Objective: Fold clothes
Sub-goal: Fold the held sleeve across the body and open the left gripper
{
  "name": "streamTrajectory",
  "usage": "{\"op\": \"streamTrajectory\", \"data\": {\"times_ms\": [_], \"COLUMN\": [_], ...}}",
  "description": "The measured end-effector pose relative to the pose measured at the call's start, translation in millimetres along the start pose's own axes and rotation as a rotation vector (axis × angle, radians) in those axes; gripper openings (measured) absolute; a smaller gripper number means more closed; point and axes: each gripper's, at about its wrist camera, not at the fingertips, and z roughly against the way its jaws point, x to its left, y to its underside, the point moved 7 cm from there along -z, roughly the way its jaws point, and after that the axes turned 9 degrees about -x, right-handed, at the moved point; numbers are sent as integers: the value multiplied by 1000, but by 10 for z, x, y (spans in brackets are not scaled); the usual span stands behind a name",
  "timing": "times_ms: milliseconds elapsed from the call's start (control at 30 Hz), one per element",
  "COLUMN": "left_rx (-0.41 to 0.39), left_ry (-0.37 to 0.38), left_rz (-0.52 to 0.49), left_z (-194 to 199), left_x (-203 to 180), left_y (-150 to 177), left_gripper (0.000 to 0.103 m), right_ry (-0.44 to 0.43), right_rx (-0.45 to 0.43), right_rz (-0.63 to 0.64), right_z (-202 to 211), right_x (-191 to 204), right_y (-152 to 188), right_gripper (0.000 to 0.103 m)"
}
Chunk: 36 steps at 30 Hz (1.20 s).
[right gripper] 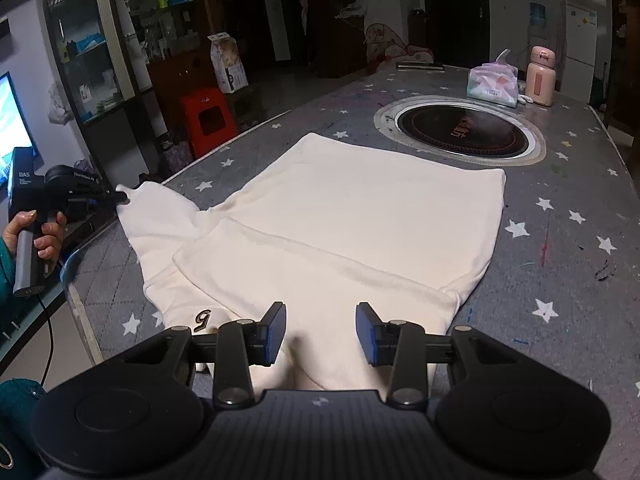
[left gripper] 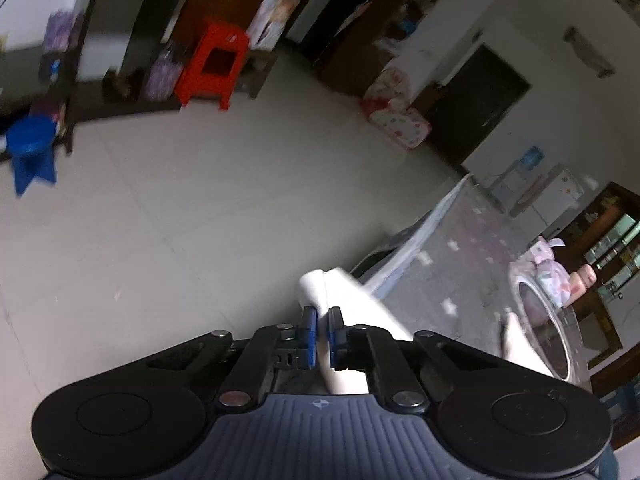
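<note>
The left gripper (left gripper: 322, 334) has its jaws clamped on a sleeve cuff (left gripper: 316, 286) of the cream sweatshirt (right gripper: 344, 216) off the table (right gripper: 560, 264) edge; the right gripper (right gripper: 321, 332), jaws apart, hovers over the sweatshirt's near folded end

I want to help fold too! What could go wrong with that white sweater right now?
The left gripper pinches only the tip of the cream sweater's sleeve, out past the table edge, so the cloth might slip free and droop over the side. The right gripper is open above the near part, holding nothing, so a hard pull could drag the whole sweater and rumple the flat part.
</note>
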Motion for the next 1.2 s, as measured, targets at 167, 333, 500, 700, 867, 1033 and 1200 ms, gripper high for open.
{"op": "streamTrajectory", "data": {"times_ms": [167,333,500,700,867,1033,1200], "left_rx": [-24,-1,64,150,276,269,192], "left_ry": [148,327,513,711,766,696,574], "left_rz": [-103,-197,-273,-358,-427,-529,-613], "left_z": [174,340,495,679,692,628,608], "left_x": [-618,-1305,-1937,-2525,-2734,-2581,-2169], "left_y": [11,144,480,996,1446,1455,1291], "left_gripper": [5,5,5,4,5,8,15], "right_ry": [4,17,29,61,85,65,-9], "right_rx": [-10,-33,-56,-70,-72,-65,-40], "right_rz": [-15,-42,-69,-107,-134,-137,-124], "right_z": [21,91,161,253,314,298,101], "right_x": [-39,-125,-211,-349,-448,-452,-330], "right_y": [-4,3,10,64,115,77,-60], "right_gripper": [38,38,38,38,38,38,36]}}
